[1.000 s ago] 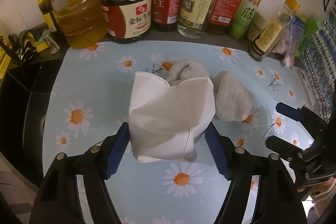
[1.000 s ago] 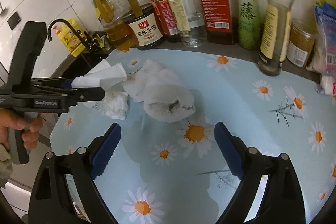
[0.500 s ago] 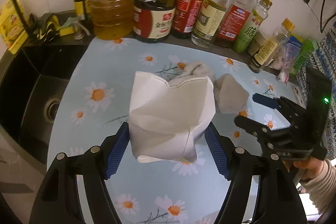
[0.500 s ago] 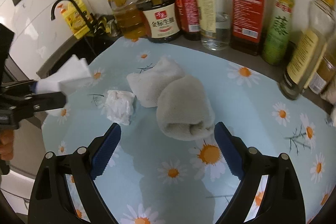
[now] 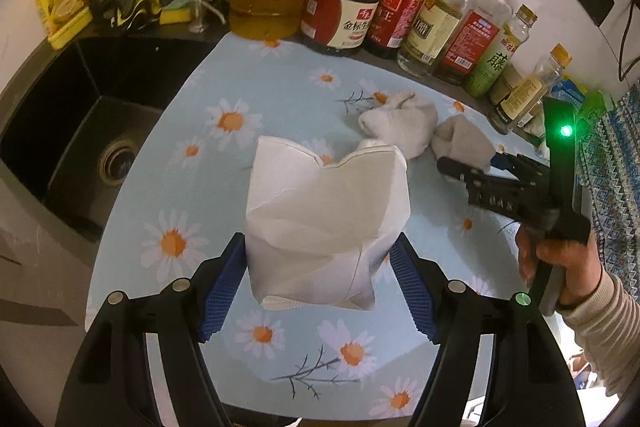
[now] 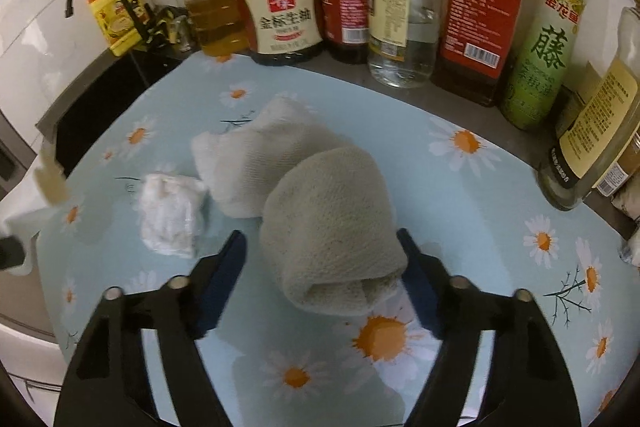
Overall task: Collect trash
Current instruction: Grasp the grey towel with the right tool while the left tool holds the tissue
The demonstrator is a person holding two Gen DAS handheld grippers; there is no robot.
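Lifted higher now, the white paper (image 5: 326, 223) is clamped in the left gripper (image 5: 320, 287); the right gripper (image 6: 322, 285), spread wide, is brought astride the grey towel roll (image 6: 332, 227), its long axis pointing toward the claw, with the crumpled tissue (image 6: 170, 215) lying just to the left.

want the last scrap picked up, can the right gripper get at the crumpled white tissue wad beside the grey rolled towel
Probably yes: the crumpled white tissue wad lies uncovered left of the grey rolled towel, which the open right gripper straddles.

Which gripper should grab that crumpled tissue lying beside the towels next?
Right. The right gripper is open and close to the crumpled tissue, though straddling the rolled towel. The left gripper already holds white paper.
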